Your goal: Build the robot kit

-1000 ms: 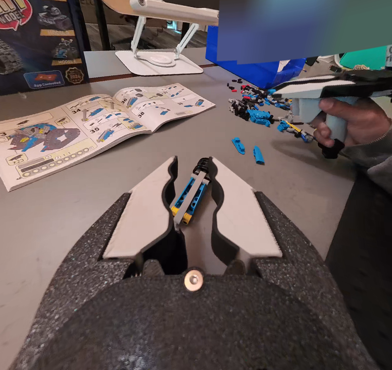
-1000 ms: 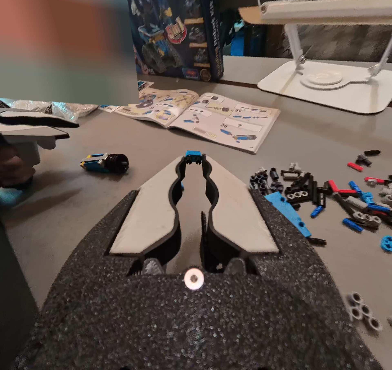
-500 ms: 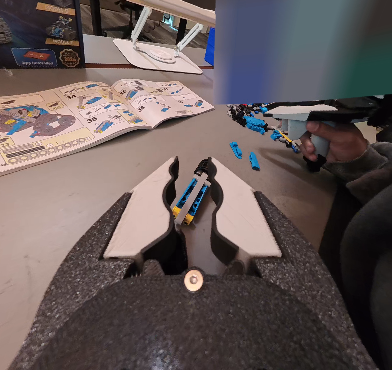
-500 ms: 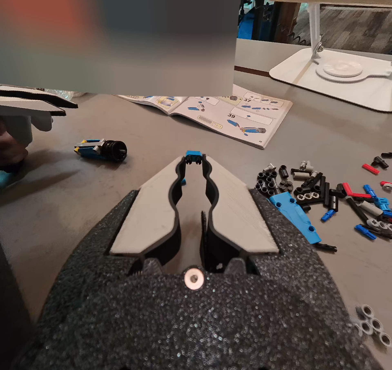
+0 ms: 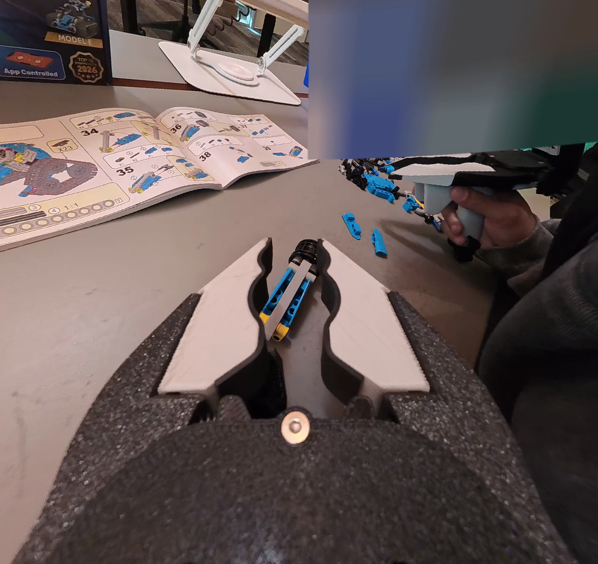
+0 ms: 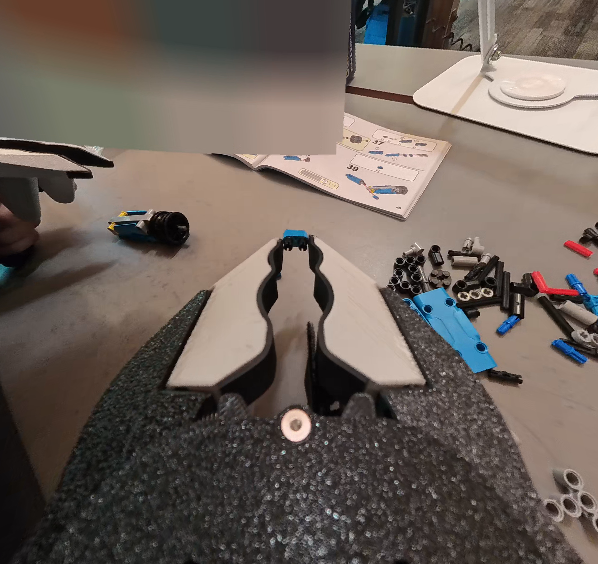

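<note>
Hovering low over the grey table, the left gripper has its jaws parted and grips nothing; a small blue-and-grey brick subassembly with yellow end pins and a black ribbed wheel hub lies on the table beneath the gap, and the right wrist view shows it resting free, apart from that gripper, which sits off to its left and above. Right gripper is clenched at the very tips on a small blue connector carrying two black pins, held clear of the table; a hand works its trigger grip. Judged handling: both pieces are light, rigid plastic, smooth enough to slip or twist in a tip pinch; the subassembly is press-fitted, so it may come apart if squeezed across the hub joint, and the flat sides of its blue beams look like the surest hold. The connector is tiny, so the pinch has little margin. Around: an open instruction booklet far left of the left gripper, a dark printed box and a white folding stand beyond it, two small blue pieces near right, a loose pile of black, grey, red and blue parts right of the right gripper, with a large blue panel just beside its right finger and grey ring connectors nearer
</note>
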Tool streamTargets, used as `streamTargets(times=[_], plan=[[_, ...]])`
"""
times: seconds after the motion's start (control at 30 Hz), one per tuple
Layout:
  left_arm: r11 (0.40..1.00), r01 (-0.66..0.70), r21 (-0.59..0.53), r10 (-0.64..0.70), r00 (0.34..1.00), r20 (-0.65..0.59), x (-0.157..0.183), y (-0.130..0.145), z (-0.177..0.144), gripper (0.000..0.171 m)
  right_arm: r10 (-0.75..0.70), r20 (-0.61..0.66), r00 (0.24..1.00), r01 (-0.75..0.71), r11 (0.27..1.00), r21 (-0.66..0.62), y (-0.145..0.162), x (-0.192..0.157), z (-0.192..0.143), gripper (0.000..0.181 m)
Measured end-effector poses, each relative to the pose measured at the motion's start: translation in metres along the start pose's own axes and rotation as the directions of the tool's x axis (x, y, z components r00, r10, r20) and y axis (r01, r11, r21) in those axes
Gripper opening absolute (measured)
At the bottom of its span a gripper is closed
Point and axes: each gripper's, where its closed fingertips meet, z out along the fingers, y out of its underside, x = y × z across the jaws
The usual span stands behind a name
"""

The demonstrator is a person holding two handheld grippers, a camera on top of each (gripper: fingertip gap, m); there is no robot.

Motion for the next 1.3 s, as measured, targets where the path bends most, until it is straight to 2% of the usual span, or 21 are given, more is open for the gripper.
streamTargets(times=[0.63, 0.93, 1.03, 1.17, 1.23, 1.3], plan=[[1.0, 0.012, -0.013, -0.013, 1.0, -0.015, 0.001, 0.003, 0.001, 0.027, -0.007, -0.016, 1.0, 0.007, 1.0, 0.001, 0.001, 0.003, -0.002, 0.015], [0.991, -0.122, -0.06, 0.12, 0.992, -0.033, 0.018, 0.011, 0.006, 0.027, -0.066, -0.04, 0.997, 0.067, 0.997, 0.044, -0.009, -0.002, -0.009, 0.015], [0.983, -0.145, -0.113, 0.134, 0.986, -0.099, 0.035, 0.021, 0.011, 0.022, -0.122, -0.057, 0.991, 0.127, 0.989, 0.077, -0.018, -0.008, -0.015, 0.015], [0.951, -0.136, -0.278, 0.081, 0.977, -0.199, 0.072, 0.042, 0.026, 0.023, -0.212, -0.105, 0.972, 0.224, 0.967, 0.12, -0.03, -0.017, -0.025, 0.015], [0.912, -0.207, -0.355, 0.145, 0.97, -0.193, 0.083, 0.049, 0.031, 0.024, -0.245, -0.143, 0.959, 0.265, 0.954, 0.143, -0.035, -0.019, -0.031, 0.015], [0.895, -0.264, -0.36, 0.215, 0.961, -0.172, 0.093, 0.041, 0.032, 0.024, -0.265, -0.173, 0.949, 0.295, 0.938, 0.181, -0.043, -0.021, -0.038, 0.015]])
